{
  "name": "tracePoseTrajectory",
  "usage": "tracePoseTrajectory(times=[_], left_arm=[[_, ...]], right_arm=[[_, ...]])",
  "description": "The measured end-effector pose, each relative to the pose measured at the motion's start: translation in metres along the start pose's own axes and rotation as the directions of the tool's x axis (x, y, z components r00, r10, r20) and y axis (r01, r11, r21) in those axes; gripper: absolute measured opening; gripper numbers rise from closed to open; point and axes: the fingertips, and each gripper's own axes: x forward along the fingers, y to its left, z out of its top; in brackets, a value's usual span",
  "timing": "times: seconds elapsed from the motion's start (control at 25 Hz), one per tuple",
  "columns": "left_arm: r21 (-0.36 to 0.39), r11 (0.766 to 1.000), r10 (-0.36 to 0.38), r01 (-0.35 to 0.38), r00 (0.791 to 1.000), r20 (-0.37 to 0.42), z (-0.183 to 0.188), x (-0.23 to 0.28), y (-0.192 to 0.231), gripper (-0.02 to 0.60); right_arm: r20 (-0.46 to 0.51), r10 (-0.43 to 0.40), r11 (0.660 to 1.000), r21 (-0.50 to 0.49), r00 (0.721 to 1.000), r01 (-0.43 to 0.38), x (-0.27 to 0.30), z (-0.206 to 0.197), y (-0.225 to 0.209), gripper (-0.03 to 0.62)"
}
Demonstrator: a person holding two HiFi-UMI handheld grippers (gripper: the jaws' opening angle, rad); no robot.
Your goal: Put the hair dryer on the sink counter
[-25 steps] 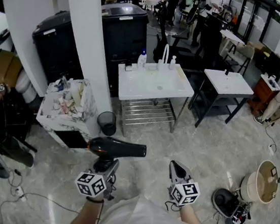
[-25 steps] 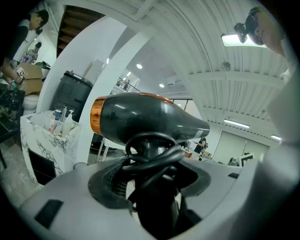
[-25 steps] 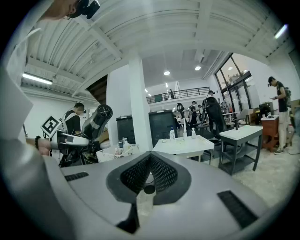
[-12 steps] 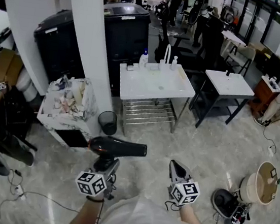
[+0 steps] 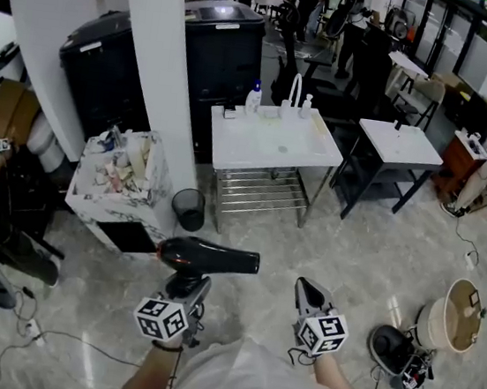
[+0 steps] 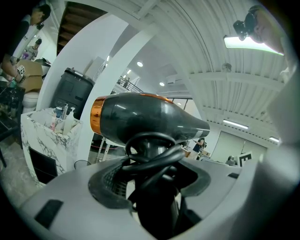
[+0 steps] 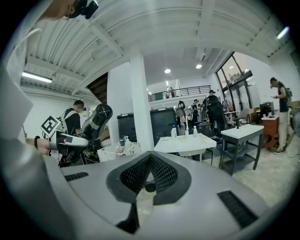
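Our left gripper (image 5: 183, 286), at seven o'clock in the head view, pinches the handle of the black hair dryer (image 5: 208, 258), whose barrel lies level from nine to three o'clock. Our right gripper (image 5: 308, 293) hangs at five o'clock. The white sink counter (image 5: 267, 152) stands well apart at twelve o'clock, across open floor.

From the left gripper view, the jaws clamp the handle, with the cord (image 6: 150, 154) looped round it.

From the right gripper view, the jaws are pressed together on nothing.

We judge this the carrying step. Next we must walk to the counter and lower the dryer onto a bare stretch, clear of the bottles (image 5: 253, 101).
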Motion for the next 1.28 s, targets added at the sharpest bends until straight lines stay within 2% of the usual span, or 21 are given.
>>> tracePoseTrajectory(times=[0.32, 0.6, 0.96, 1.28], left_arm=[[-0.008, 1.0, -0.005, 0.005, 1.0, -0.009, -0.002, -0.014, 0.028, 0.282], [-0.029, 1.0, -0.004, 0.004, 0.999, -0.032, -0.006, -0.015, 0.044, 0.282], [-0.026, 1.0, -0.003, 0.002, 0.999, -0.042, 0.007, 0.021, 0.056, 0.282], [-0.012, 1.0, 0.0, -0.001, 0.999, -0.044, 0.032, 0.093, 0.066, 0.284]], right_arm=[[0.0, -0.017, 1.0, -0.005, 1.0, 0.017, 0.016, -0.005, 0.024, 0.017], [-0.029, 0.003, 1.0, 0.001, 1.0, -0.003, 0.031, -0.016, 0.044, 0.017], [-0.026, 0.016, 1.0, 0.018, 1.0, -0.016, 0.071, -0.014, 0.025, 0.017], [-0.021, 0.037, 0.999, 0.022, 0.999, -0.036, 0.13, -0.002, -0.021, 0.017]])
